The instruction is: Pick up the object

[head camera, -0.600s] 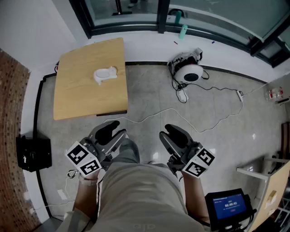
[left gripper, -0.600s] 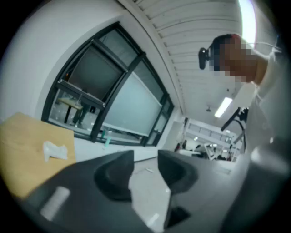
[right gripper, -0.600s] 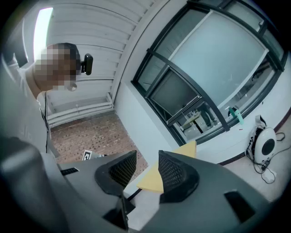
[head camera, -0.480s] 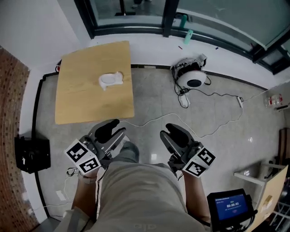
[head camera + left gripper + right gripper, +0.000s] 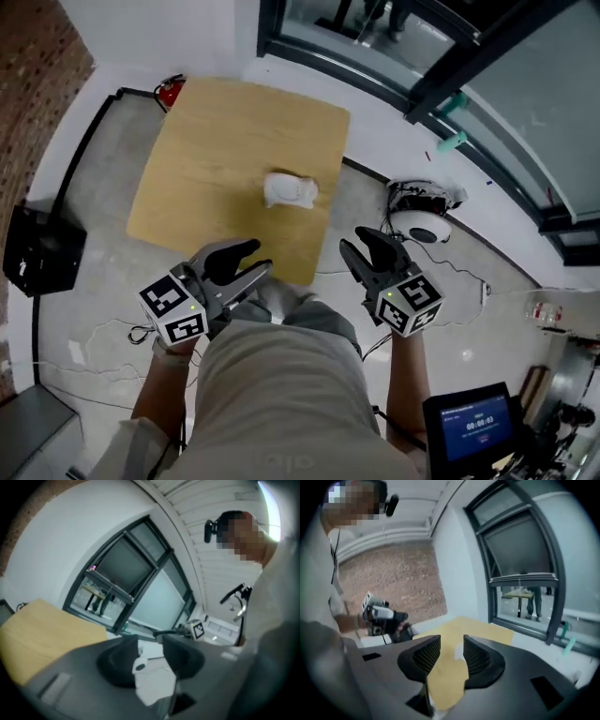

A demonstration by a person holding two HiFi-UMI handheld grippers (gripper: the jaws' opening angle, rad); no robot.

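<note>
1. The step in hand looks like the approach. The left gripper [image 5: 251, 263] and right gripper [image 5: 362, 242] hang close to the person's body, short of the counter's [image 5: 211, 155] near edge and well apart from the object [image 5: 289, 190].
2. Both grippers have their jaws drawn in to a narrow gap with nothing between them. Whichever goes in should spread its jaws before it reaches the object, not over it.
3. The right gripper seems the better choice: it already tips downward and the object lies ahead of it, slightly to its left.
4. It should come in from above, straddle the object's narrower width, and close only once both pads are level with its body.
5. The object sits near the counter's edge, so a sideways nudge could push it off onto the floor.
6. The object is small, white and lumpy, with a rounded body and a stub on one side. It rests alone on the pale wooden counter, towards its near right edge, and its exact kind is too small to tell.
</note>
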